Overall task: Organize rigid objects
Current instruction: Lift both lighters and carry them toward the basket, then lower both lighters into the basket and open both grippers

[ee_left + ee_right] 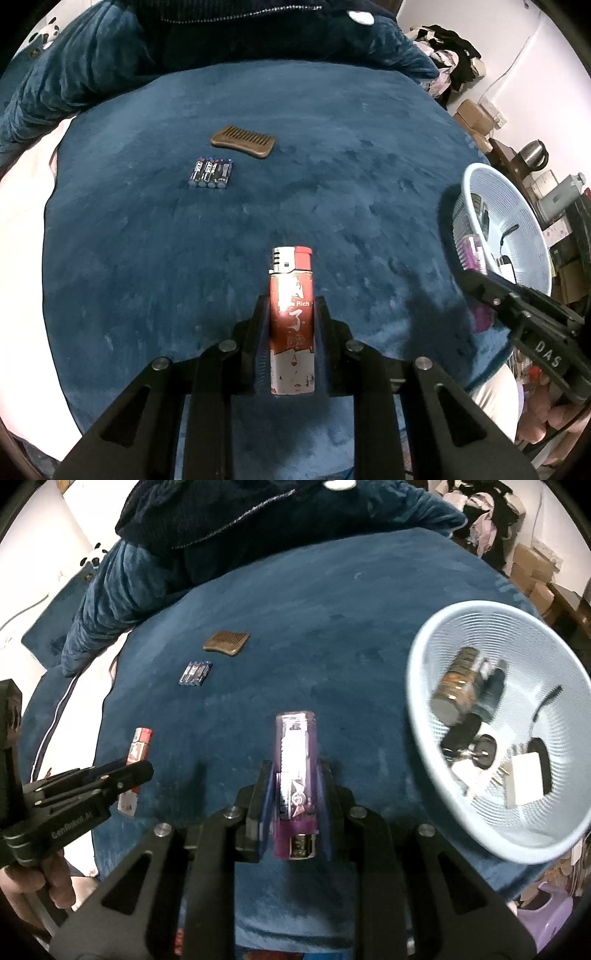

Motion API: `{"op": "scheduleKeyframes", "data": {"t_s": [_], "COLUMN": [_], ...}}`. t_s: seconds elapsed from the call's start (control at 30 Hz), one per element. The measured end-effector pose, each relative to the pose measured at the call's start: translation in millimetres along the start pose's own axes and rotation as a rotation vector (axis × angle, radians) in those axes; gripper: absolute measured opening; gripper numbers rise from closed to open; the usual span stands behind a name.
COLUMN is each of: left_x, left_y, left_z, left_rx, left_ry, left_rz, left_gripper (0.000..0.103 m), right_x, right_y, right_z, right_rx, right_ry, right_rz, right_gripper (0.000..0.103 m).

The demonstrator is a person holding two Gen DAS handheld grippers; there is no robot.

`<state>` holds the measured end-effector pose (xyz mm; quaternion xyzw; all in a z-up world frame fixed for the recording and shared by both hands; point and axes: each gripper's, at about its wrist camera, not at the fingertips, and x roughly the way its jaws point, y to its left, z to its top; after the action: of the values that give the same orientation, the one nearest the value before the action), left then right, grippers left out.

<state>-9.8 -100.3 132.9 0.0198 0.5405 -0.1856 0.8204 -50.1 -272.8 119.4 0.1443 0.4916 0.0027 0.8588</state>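
My left gripper point(291, 306) is shut on a red lighter point(291, 295), held upright above the blue blanket point(332, 129). My right gripper point(295, 771) is shut on a translucent purple lighter point(295, 749), its metal head toward the camera. The pale blue mesh basket point(424, 657) sits to the right of both and holds a jar, keys and other small items. A brown comb point(243, 142) and a pack of batteries point(211, 172) lie on the blanket farther off. In the right wrist view the left gripper point(140, 768) with its red lighter point(138, 746) shows at the left.
A dark blue jacket point(240, 33) and folded blanket lie along the far edge. Boxes, a kettle point(532, 153) and clutter stand off the right side behind the basket point(532, 221). A hand point(33, 886) holds the left gripper's handle.
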Motion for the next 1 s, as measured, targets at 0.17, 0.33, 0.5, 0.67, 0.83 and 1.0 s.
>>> {"op": "scheduleKeyframes", "data": {"t_s": [0.17, 0.33, 0.5, 0.67, 0.83, 1.0], "left_x": [-11, -19, -23, -24, -23, -21], "left_y": [-14, -31, -51, -81, -113, -153], "left_z": [-4, -3, 1, 7, 18, 30], "left_rx": [0.019, 0.042, 0.068, 0.112, 0.149, 0.191], "left_ry": [-0.012, -0.024, -0.029, -0.03, -0.033, -0.032], "left_rz": [0.001, -0.006, -0.017, -0.035, -0.067, -0.109], "left_gripper": [0.022, 0.022, 0.022, 0.022, 0.022, 0.022], "right_x": [-17, -28, -38, -48, -54, -63], "right_y": [-14, -29, -44, -69, -97, -128], "right_z": [-5, -10, -15, -18, -19, -19], "right_rx": [0.023, 0.047, 0.075, 0.115, 0.159, 0.21], "right_ry": [-0.028, -0.045, -0.064, -0.084, -0.093, -0.111], "right_rz": [-0.009, -0.013, -0.013, -0.019, -0.036, -0.061], "right_gripper": [0.023, 0.023, 0.023, 0.023, 0.023, 0.023]}}
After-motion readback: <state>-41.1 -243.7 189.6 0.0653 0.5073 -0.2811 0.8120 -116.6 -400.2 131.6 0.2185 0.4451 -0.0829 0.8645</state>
